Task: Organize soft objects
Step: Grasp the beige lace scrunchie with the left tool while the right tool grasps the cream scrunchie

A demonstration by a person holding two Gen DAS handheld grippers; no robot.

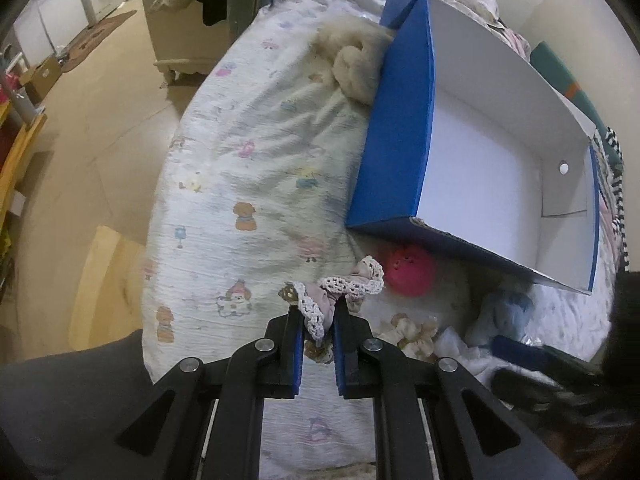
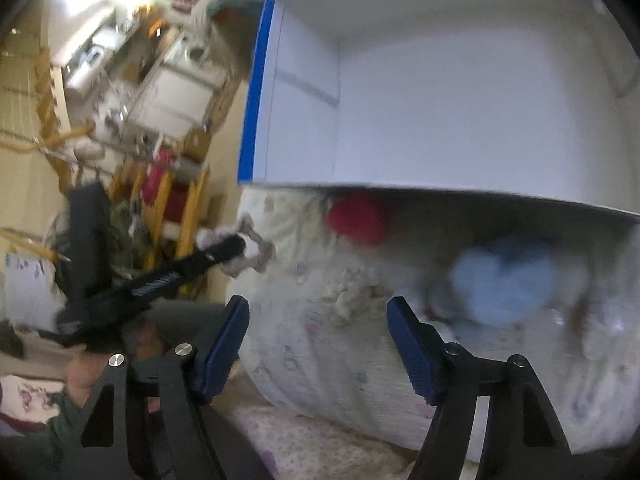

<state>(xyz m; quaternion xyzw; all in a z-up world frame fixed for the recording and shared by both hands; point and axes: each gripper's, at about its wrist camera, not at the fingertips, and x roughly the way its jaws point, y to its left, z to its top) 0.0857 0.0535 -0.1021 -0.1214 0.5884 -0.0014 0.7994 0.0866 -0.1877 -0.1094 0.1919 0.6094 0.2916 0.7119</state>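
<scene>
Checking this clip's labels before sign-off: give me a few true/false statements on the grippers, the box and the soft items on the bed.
1. The left gripper is shut on a lace-trimmed cloth. True.
2. The right gripper holds the blue toy. False: its jaws stand open with nothing between them, and the toy lies on the bed.
3. The box already holds the red ball. False: the box's inside shows bare white, and the ball lies on the bed just outside its near wall.
4. A beige fluffy item lies against the box's blue outer wall. True.
5. The box is white outside. False: blue outside, white inside.
</scene>
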